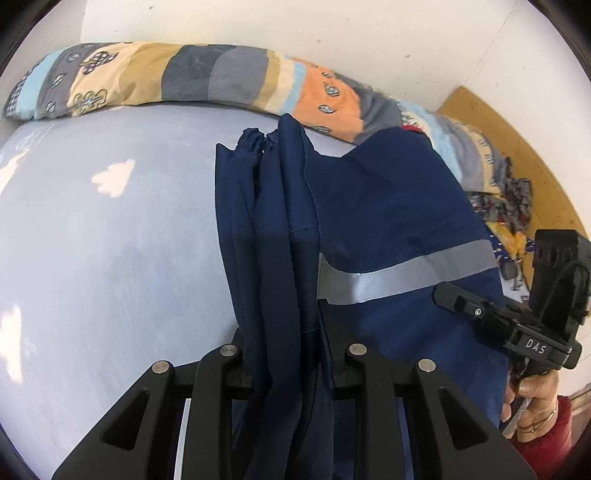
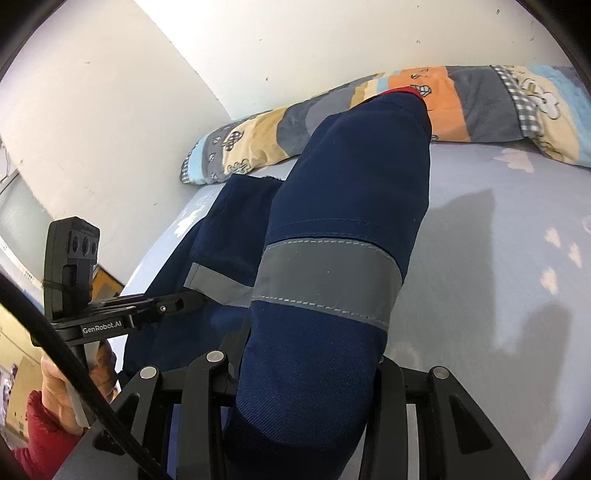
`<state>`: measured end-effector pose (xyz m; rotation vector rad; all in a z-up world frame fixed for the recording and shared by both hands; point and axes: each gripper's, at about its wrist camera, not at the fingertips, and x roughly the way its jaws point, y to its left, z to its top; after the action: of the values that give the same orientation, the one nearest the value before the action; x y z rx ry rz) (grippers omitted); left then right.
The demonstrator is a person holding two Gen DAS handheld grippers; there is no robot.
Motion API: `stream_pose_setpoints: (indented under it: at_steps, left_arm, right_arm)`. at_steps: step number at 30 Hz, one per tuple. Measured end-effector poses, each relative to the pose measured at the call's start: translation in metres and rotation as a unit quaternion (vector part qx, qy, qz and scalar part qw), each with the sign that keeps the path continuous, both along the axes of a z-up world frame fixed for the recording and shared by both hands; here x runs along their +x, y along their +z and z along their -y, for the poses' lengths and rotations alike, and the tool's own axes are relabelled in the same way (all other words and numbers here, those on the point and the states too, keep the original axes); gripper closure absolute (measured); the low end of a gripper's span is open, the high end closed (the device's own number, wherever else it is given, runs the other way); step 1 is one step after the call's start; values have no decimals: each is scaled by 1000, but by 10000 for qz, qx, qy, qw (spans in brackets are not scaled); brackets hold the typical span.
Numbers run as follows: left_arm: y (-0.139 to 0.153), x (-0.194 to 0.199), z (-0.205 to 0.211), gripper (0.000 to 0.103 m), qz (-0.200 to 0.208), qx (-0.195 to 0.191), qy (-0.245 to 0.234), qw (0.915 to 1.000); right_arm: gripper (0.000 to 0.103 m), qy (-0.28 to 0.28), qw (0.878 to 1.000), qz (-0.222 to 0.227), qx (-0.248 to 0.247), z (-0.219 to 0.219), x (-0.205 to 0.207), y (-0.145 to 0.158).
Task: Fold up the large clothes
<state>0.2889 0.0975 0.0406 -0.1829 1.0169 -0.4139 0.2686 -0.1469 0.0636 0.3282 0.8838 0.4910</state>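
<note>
Left wrist view: the left hand-held gripper (image 1: 286, 354) was clamped on a bunched fold of the navy garment (image 1: 369, 206), its two jaws closed against the cloth from either side. The garment ran from the jaws away across the pale blue bed sheet (image 1: 110, 240) toward the rolled patchwork quilt (image 1: 221, 77) lying along the white wall (image 1: 369, 33). A grey reflective band (image 1: 406, 273) crossed the broader right portion of the cloth. At the right edge, the right hand-held gripper (image 1: 448, 297) met the same garment just below that band, carried by the person's right hand (image 1: 532, 402) above a red sleeve (image 1: 546, 443). A strip of wooden floor (image 1: 517, 147) showed beyond the quilt.

Right wrist view: the right hand-held gripper (image 2: 310, 369) was clamped on a thick sleeve-like tube of the navy garment (image 2: 354, 177), which rose from between the jaws and hid the fingertips. A grey reflective band (image 2: 325, 284) ringed this tube; a red edge (image 2: 406, 90) showed at its far end, in front of the patchwork quilt (image 2: 480, 96). At left, the left hand-held gripper (image 2: 181, 304) touched a second banded portion of the cloth, held by the person's left hand (image 2: 74, 384). A black cable (image 2: 74, 369) crossed the lower left corner. The bed sheet (image 2: 498, 258) lay under the garment.
</note>
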Motion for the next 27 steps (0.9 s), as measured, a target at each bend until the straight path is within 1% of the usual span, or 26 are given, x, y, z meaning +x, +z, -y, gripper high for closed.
stream_pose_setpoints:
  at_steps: [2,5,7,13,15,18,21,23,27]
  left_arm:
    - [-4,-27,8,80,-2,-33,39,10000]
    - [-8,-64,25,80,69,96,14,9999]
    - [-10,-87,39,80,136,156,-23,9998]
    - [-25,-141,66,80,242,88,-214,9994]
    - [-32,-149,71,80,246,23,-251,9994]
    - [-46,-152,85,80,257,99,-379,9989]
    - [-56,-147,93,80,171,112,-404,9990]
    - [-58,-142,96,80,204,142,-408,9989]
    - [-56,-125,92,80,271,70,-310,9991]
  right_arm:
    - [64,35,9999,-1,-115,3,-26,4]
    - [64,40,9996,4,-290,10,-69,5]
    - [64,-8,9995,-25,-318,17,-94,2]
    - [64,-163,9991,-41,-400,40,-155,-4]
    - [64,-196,9987,-61,-475,48,-170,-11]
    - [64,-270,9982,-97,-527,57,-172,-22]
    - [64,-344,9972,-157,-641,64,-168,-33]
    - [64,-379,9971,-127,-653,65,-162,-34]
    - [64,-378,9972,-9,-646,63,-147,-32]
